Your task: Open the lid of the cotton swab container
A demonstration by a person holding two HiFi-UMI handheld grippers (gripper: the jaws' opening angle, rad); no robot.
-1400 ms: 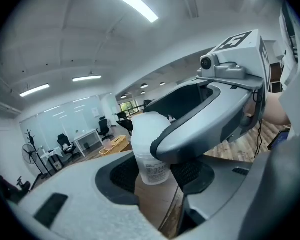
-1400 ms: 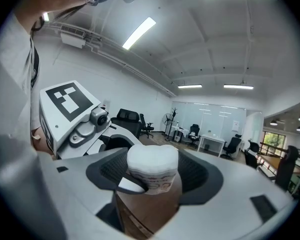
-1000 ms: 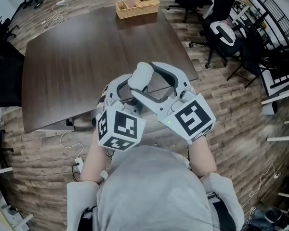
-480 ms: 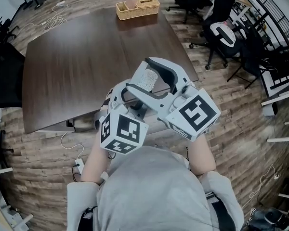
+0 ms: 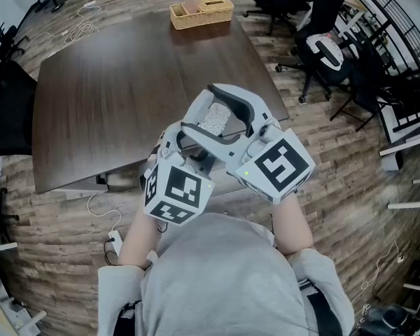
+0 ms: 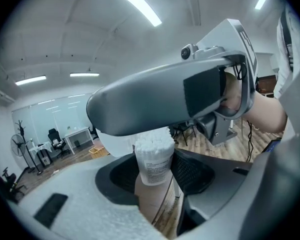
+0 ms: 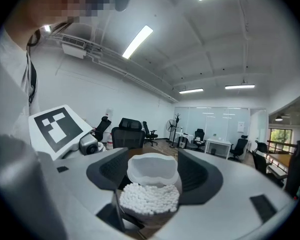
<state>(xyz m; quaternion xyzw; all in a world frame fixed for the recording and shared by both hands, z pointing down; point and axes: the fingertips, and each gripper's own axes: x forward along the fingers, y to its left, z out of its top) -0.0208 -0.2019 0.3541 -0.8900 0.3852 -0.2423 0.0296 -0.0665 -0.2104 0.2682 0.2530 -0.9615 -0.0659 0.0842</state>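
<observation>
In the head view both grippers are held up over the near edge of the dark table (image 5: pixel 105 89). My left gripper (image 5: pixel 196 140) is shut on the clear cotton swab container (image 6: pixel 153 159), gripping its labelled wall. The white swab heads (image 5: pixel 213 120) show at its open top. My right gripper (image 5: pixel 201 108) reaches over the container from the right. In the right gripper view the translucent white lid (image 7: pixel 152 168) sits between its jaws, just beyond the swab heads (image 7: pixel 149 198), with my right gripper (image 7: pixel 152 171) shut on it. From the head view the lid is hidden by the jaws.
A wicker basket (image 5: pixel 201 10) with boxes in it stands at the table's far edge. Office chairs (image 5: pixel 322 40) crowd the floor to the right. Cables and a power strip (image 5: pixel 112 235) lie on the wooden floor under the table's near edge.
One second ago the white lid covered the container's top. The right gripper has since shifted right and turned, taking the lid off, and the swab heads are now exposed. The left gripper barely moved.
</observation>
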